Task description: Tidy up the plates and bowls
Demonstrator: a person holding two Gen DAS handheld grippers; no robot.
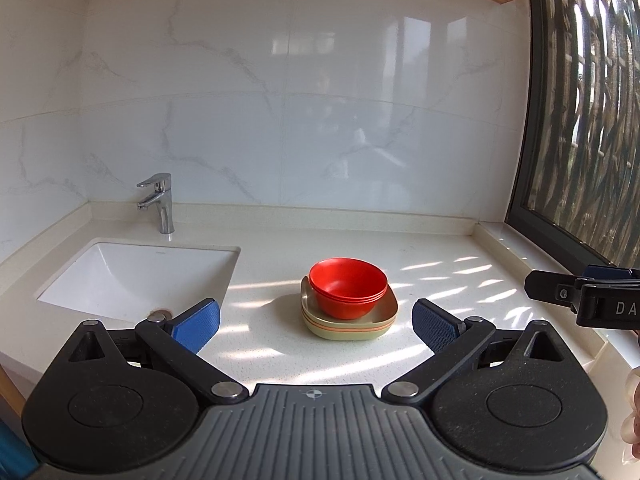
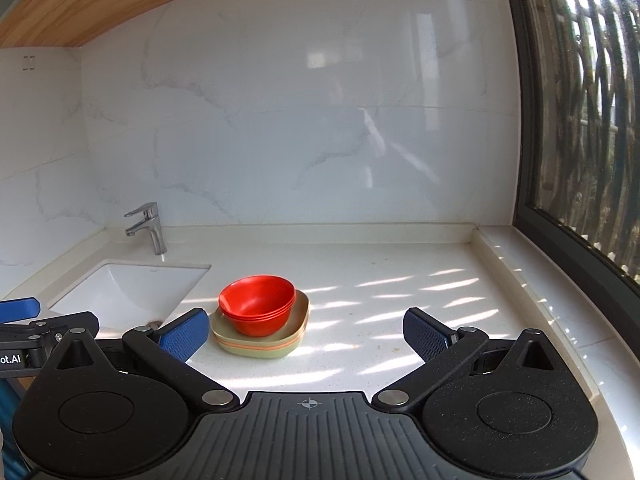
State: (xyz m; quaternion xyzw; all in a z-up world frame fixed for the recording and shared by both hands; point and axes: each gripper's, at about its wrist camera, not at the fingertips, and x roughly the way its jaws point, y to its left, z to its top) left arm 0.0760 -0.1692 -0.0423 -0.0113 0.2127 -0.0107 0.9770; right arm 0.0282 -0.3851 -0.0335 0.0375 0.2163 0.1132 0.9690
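Left wrist view: the left claw is spread wide and empty, hovering above the pale speckled stone surface. Straight ahead, between its blue pads, sits a stack of nested red round bowls resting in a pile of beige rounded-square plates, apparently gathered so everything takes one spot. A white sink basin lies ahead to the left.

Right wrist view: the right claw is likewise spread and holds nothing. The bowls on the plates lie ahead, just beside its left pad. The stacking looks complete.
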